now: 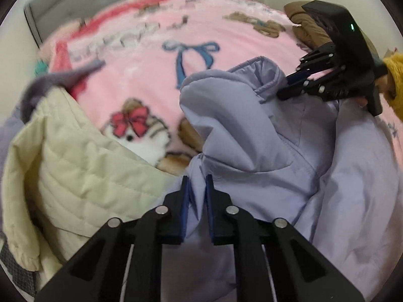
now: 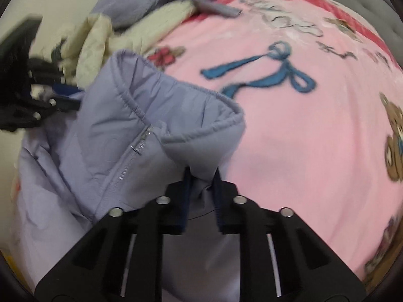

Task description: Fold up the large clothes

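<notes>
A: Quick pass. Landmark is the blue bow [image 1: 194,58] printed on the pink blanket [image 1: 141,75]. Where's the garment?

B: Lilac jacket [image 1: 252,136], bunched on the near side of the bow, between it and the two grippers. Collar end stands up toward the bow, zipper [image 2: 141,142] shut, rest slumps back toward the person.

A: Left gripper [image 1: 197,188]?

B: Jaws pinched nearly together on a fold of lilac fabric, on the jacket's edge farthest from the bow. Cloth runs right through the blue pads.

A: Right gripper [image 2: 202,183]?

B: Same, clamped on jacket fabric just under the collar. From the left camera it comes in from beyond the jacket, off to the bow's right. Yellow sleeve [image 1: 394,80] behind it.

A: Why two grips?

B: My guess: one each side, so the jacket can be lifted and spread flat over the bare blanket around the bow before any fold. It's too crumpled to fold as it lies. Early stage.

A: Other stuff?

B: Cream quilted coat [image 1: 63,176] left of the bow, a grey garment [image 1: 63,80] over it, brown bundle [image 1: 302,22] far right of the bow. All apart from the grips. Frames blurred.

A: Risk?

B: Slippery shell, thin pinch; could slide out.
</notes>
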The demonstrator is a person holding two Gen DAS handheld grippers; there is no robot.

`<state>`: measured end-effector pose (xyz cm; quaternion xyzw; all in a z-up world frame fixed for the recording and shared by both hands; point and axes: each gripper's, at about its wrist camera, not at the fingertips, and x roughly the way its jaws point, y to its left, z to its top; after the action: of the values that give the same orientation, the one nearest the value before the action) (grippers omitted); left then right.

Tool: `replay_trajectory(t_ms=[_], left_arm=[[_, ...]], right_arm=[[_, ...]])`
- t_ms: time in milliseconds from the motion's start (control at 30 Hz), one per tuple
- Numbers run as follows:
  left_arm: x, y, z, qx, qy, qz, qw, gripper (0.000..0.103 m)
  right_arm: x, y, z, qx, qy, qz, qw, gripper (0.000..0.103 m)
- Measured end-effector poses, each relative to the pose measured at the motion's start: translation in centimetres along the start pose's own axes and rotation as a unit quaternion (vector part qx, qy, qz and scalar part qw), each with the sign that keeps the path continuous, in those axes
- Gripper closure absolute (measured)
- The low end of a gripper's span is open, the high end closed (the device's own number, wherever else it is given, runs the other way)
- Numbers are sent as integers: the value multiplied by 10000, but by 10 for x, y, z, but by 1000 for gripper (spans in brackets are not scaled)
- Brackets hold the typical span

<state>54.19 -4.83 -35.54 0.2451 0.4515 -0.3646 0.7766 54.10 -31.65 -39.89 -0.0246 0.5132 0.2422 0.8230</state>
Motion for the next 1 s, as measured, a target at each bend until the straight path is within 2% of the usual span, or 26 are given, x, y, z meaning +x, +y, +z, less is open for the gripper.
replay_trajectory(t_ms=[67, 133, 200, 300, 400, 467, 500, 567, 600, 700, 767, 833, 900, 933, 1000], left_arm=[[-13, -7, -6, -4, -352, 188, 9992, 95], [-22, -11, -14, -209, -626, 339, 9972, 95], [-12, -1, -17, -671, -485, 260, 9962, 96], [12, 20, -21, -1484, -166, 16, 9888, 96], [24, 10, -17, -1264, 23, 357, 9913, 96], [26, 9, -17, -1270, 77, 423, 9910, 96], [25, 10, -17, -1306, 80, 406, 9906, 96], [16, 10, -17, -1336, -8, 353, 9904, 95], [9, 10, -18, -1320, -91, 357, 9906, 94], [-18, 3, -21, -1123, -424, 468, 9917, 93], [-36, -7, -29, -1038, -615, 569, 9911, 88], [-57, -17, -44, -1149, -868, 718, 9870, 73], [-75, -29, -60, -1312, -1051, 880, 9818, 60], [-89, -41, -75, -1483, -1192, 981, 9768, 51], [-109, -56, -100, -1763, -1306, 1036, 9701, 45]], right_arm=[[-23, 7, -9, 12, -374, -143, 9992, 94], [-37, 13, -16, -16, -609, -394, 9974, 94], [-34, 9, -21, 206, -547, -522, 9969, 94], [-11, -7, -23, 790, -222, -465, 9955, 94], [14, -12, -22, 941, 69, -632, 9935, 90], [21, -21, -21, 1230, 180, -592, 9905, 87], [21, -25, -22, 1382, 149, -483, 9891, 85], [7, -33, -23, 1627, -98, -287, 9862, 74], [1, -36, -23, 1690, -155, -289, 9851, 65], [-29, -38, -30, 1772, -444, -313, 9827, 62], [-57, -33, -42, 1816, -803, -354, 9794, 59], [-91, -19, -62, 1912, -1206, -532, 9727, 44], [-123, 3, -89, 1924, -1576, -774, 9655, 35], [-136, 18, -105, 1885, -1712, -946, 9624, 30], [-154, 47, -135, 1726, -1702, -1295, 9615, 26]])
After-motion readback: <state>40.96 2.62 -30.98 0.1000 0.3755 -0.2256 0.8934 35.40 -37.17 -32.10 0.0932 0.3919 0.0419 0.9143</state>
